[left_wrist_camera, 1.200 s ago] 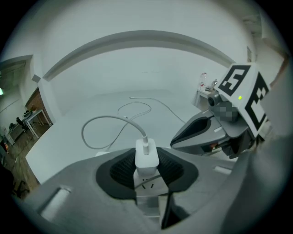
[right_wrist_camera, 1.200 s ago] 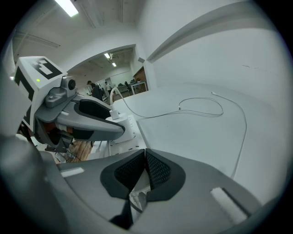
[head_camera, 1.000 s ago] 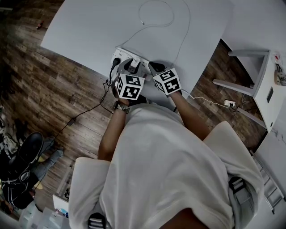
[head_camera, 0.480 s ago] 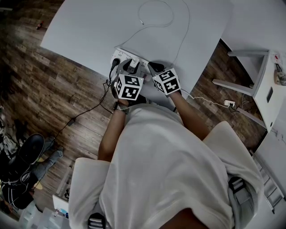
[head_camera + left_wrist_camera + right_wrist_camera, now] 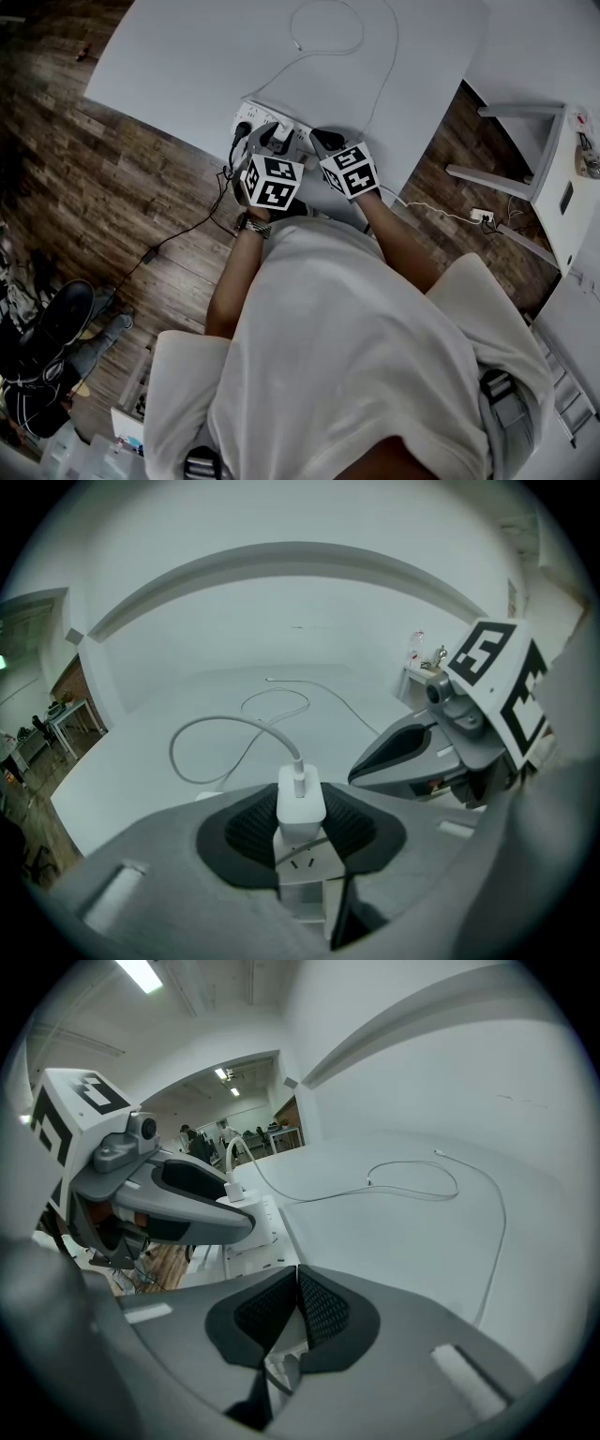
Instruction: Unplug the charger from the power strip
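At lower centre of the left gripper view, the white charger (image 5: 300, 801) stands upright in the power strip (image 5: 302, 869), long axis vertical, cable (image 5: 216, 728) leaving its top. The left hand-held gripper (image 5: 302, 829) clamps its sides. The right hand-held gripper (image 5: 295, 1312) is clenched, pads together. The jaws hide most of the strip

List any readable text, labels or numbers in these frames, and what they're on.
None readable.
Black-and-white marker cubes: square code patterns only, no text.
White plastic power strip: no legible print.
White square charger: no print visible.
Small red label on white stand: too small to read.
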### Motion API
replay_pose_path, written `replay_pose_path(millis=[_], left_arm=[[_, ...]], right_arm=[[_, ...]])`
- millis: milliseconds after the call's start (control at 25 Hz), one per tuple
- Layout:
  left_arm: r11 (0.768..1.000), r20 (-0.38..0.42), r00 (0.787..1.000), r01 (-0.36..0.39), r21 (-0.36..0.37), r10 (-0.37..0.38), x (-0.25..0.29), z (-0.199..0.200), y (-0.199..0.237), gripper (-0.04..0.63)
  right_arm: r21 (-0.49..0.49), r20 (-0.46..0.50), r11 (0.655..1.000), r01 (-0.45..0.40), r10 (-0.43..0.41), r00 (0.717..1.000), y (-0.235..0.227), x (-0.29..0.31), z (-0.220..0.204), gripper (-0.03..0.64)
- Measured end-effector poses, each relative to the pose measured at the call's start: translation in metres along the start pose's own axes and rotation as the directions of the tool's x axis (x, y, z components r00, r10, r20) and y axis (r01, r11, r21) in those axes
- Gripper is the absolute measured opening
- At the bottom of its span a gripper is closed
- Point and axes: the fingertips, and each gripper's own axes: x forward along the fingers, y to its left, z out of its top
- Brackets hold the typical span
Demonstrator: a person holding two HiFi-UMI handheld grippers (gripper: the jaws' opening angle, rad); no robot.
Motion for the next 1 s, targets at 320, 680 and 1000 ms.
replay_pose_path(millis=[320,680,1000], left_arm=[[0.995,0.013,0.999,0.031,-0.094,-0.029,0.0,0.001,0.006,0.14],[0.996,0.005,1.0,0.019,-0.086,-0.019,-0.002,0.001,0.007,0.14],[1.0,0.051,0.999,-0.017,-0.014,0.018,-0.01,0.026,0.009,0.14]], right_arm=[[0.003,0.0,1.0,-0.001,0.001,1.0,0.0,0.002,0.0,0.003],[0.003,0.002,1.0,0.0,0.0,1.0,0.001,0.001,0.001,0.003],[-0.013,0.001,1.0,0.005,-0.005,1.0,0.0,0.0,0.003,0.003]])
